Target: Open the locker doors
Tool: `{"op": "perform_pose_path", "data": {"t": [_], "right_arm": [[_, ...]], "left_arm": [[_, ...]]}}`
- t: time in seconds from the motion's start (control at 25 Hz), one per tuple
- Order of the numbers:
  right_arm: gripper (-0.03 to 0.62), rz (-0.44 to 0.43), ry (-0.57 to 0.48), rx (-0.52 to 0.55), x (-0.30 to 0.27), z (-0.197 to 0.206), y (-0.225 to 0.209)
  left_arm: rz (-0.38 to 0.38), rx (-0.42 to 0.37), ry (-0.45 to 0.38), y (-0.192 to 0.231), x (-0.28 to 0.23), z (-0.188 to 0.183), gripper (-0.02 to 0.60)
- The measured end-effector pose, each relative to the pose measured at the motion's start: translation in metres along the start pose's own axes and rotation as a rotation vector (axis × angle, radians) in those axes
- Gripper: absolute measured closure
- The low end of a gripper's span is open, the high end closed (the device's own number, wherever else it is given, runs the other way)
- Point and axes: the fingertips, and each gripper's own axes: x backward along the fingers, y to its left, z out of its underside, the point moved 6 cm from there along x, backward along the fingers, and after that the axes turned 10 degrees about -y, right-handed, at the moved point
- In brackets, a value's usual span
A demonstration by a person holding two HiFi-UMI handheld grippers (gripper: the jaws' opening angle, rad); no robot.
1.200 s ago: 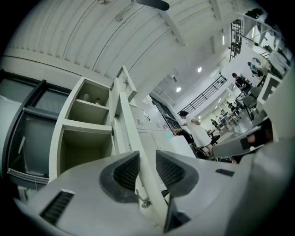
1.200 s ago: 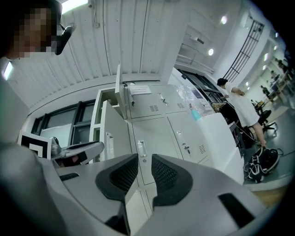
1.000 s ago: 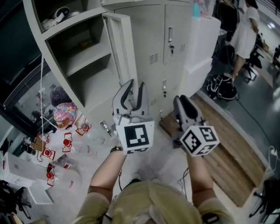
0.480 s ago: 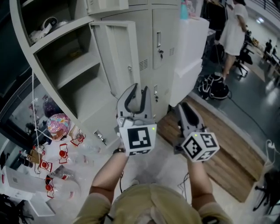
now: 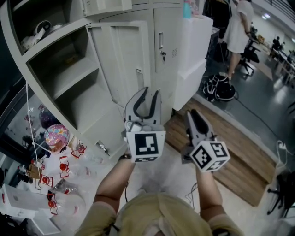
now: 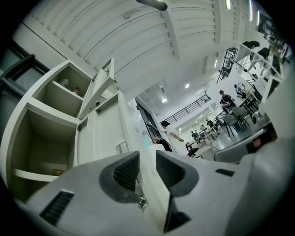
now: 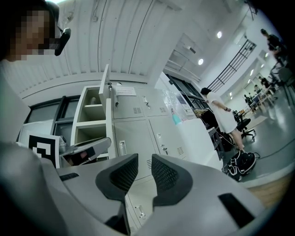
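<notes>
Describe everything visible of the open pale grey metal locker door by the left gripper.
The pale grey metal locker door is a tall flat panel, vertically ribbed, with a small latch near its free edge. It hangs upright, swung wide open beside its shelved compartment. The left gripper is shut on its free edge; nothing else visibly touches it.

A person in a white dress (image 5: 238, 25) stands at the far end of the room, near dark office chairs (image 5: 251, 55). A black bag (image 5: 219, 90) lies on the dark floor beside a strip of wooden flooring (image 5: 239, 161). A teal bottle (image 5: 186, 9) stands upright on top of a white box-like unit (image 5: 196, 50). On the pale floor at the left lie a pink patterned round thing (image 5: 56, 137) and several small red-and-white items (image 5: 64, 166), scattered near one another. A thin white cord (image 5: 31, 124) hangs above them.
</notes>
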Motion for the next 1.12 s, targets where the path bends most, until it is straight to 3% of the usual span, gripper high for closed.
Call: {"op": "perform_pose_path", "data": {"t": [0.64,0.84,1.12], "right_arm": [[0.507,0.067,0.009,0.038,0.018,0.000,-0.003],[0.507,0.061,0.017,0.037,0.017,0.005,0.003],[0.507,0.047,-0.003,0.077,0.013,-0.003,0.012]], "left_arm": [[0.094,0.079,-0.012,-0.010,0.009,0.010,0.487],[0.080,0.119,-0.014,-0.001,0.024,0.011,0.487],[0.060,0.157,0.055,0.026,0.044,0.036,0.487]]}}
